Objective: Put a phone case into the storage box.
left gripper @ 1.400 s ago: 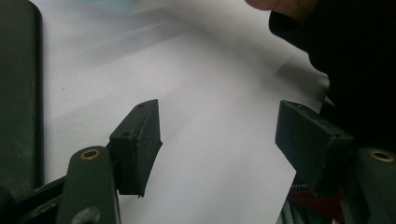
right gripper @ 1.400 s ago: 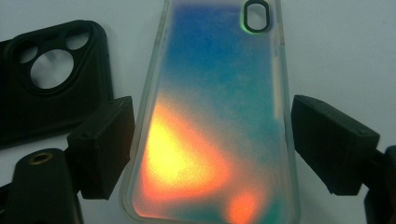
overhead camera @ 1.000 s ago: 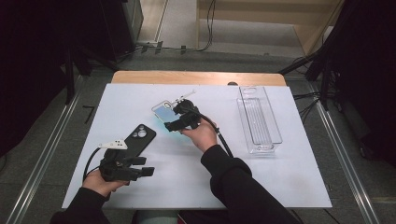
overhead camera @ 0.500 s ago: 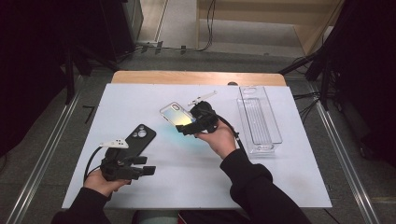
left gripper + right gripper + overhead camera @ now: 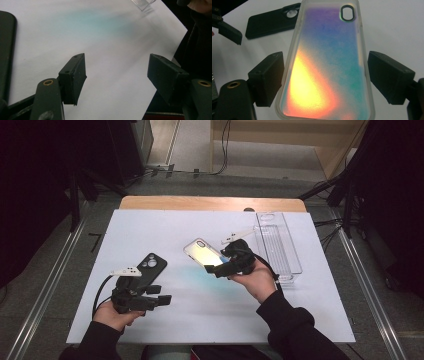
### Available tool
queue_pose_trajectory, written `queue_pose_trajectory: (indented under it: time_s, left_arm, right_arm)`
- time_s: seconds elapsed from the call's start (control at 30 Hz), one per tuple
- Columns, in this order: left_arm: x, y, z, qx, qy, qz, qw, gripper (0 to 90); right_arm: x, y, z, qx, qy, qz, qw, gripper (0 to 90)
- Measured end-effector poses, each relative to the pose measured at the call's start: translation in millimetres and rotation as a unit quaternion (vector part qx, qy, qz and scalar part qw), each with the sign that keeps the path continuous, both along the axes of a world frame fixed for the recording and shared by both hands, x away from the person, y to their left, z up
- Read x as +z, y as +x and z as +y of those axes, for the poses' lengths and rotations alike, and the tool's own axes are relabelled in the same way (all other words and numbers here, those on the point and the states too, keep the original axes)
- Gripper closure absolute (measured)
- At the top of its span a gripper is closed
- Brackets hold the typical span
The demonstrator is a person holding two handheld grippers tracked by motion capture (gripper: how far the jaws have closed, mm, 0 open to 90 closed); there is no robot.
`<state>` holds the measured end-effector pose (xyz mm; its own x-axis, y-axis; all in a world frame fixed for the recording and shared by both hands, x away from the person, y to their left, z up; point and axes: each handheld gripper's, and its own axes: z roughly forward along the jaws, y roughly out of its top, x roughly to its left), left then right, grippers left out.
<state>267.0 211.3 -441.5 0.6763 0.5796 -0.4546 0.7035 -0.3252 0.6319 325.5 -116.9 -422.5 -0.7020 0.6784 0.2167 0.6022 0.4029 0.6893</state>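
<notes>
A translucent iridescent phone case (image 5: 202,253) is held tilted a little above the white table sheet (image 5: 150,227). My right gripper (image 5: 220,268) is shut on it across its width. In the right gripper view the case (image 5: 324,67) sits between the two jaws, with its camera hole pointing away. A black phone case (image 5: 150,266) lies flat at the left of the sheet. Just in front of it my left gripper (image 5: 160,296) is open and holds nothing. The left gripper view has the open left gripper (image 5: 117,72) over bare sheet, with the black case's edge (image 5: 6,50) at the left.
A clear plastic tray (image 5: 277,245) stands at the sheet's right side, just beyond the right hand; its corner (image 5: 143,2) is seen from the left gripper. A teal glow from the case falls on the sheet. The wooden table edge (image 5: 210,203) runs along the back.
The right gripper has carried the iridescent case to the right, from the middle of the sheet toward the clear tray. The left gripper and the black case have stayed put.
</notes>
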Motion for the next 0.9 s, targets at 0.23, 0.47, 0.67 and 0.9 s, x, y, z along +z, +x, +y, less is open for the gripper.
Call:
queue_pose_trajectory:
  time_s: [0.23,0.47,0.67,0.9]
  left_arm:
    - [2.8,5.8,-5.3,0.007,-0.010,0.008,0.9999,29.7]
    - [5.4,10.6,-15.7,0.006,-0.003,0.000,1.0000,28.0]
    - [9.3,14.7,-20.0,0.019,-0.004,0.002,0.9998,28.0]
    - [14.1,22.0,-23.0,0.037,-0.009,0.020,0.9991,28.0]
  right_arm:
    - [-6.7,-19.4,-15.4,0.000,0.009,0.003,1.0000,15.1]
    - [-15.6,-32.0,-26.8,-0.014,0.017,0.007,0.9997,15.1]
    - [-20.8,-38.5,-26.0,-0.029,0.026,0.007,0.9992,15.0]
    - [-22.5,-42.5,-23.4,-0.052,0.051,0.001,0.9974,15.1]
